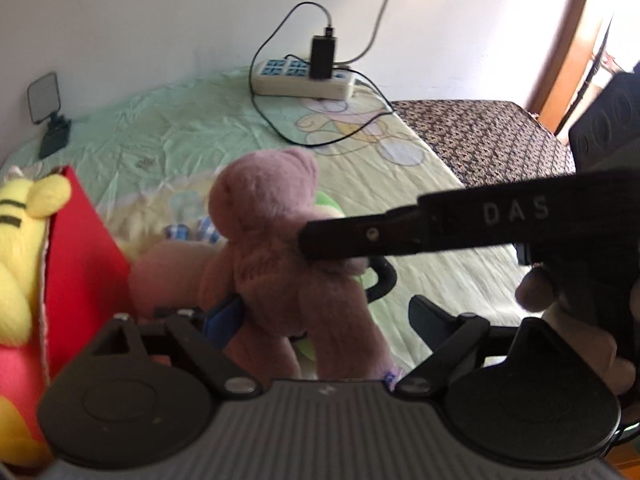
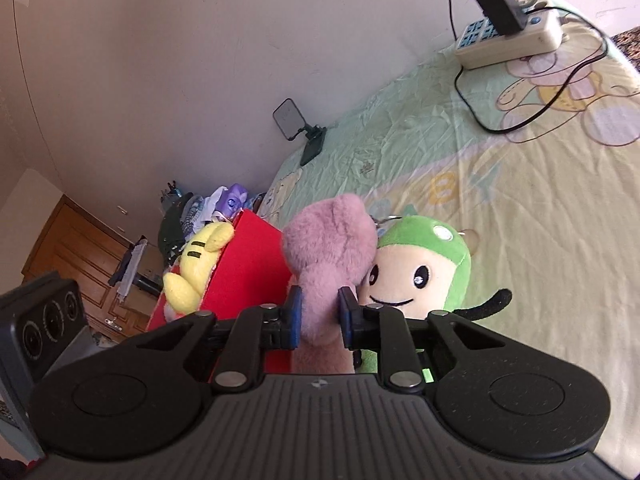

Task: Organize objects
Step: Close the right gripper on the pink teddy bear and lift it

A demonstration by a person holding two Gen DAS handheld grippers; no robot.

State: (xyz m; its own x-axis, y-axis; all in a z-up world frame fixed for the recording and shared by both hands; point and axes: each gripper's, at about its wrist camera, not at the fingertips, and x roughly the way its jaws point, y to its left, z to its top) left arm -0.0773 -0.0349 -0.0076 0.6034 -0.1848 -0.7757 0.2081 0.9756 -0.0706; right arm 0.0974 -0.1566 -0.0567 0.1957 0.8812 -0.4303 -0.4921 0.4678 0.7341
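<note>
1. A yellow toy (image 2: 196, 268) sits in the red box (image 2: 248, 276) on the left.
2. The right gripper (image 2: 319, 316) squeezes the pink teddy bear (image 2: 328, 248), upright just beside the box.
3. The left gripper (image 1: 320, 316) has its jaws apart around the bear's legs.
4. A green toy (image 2: 432, 276) leans against the bear on the bed (image 2: 540, 240).

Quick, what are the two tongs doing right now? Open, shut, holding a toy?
Left tongs: open, with the pink teddy bear standing between them, not squeezed.
Right tongs: shut on the pink teddy bear.
</note>
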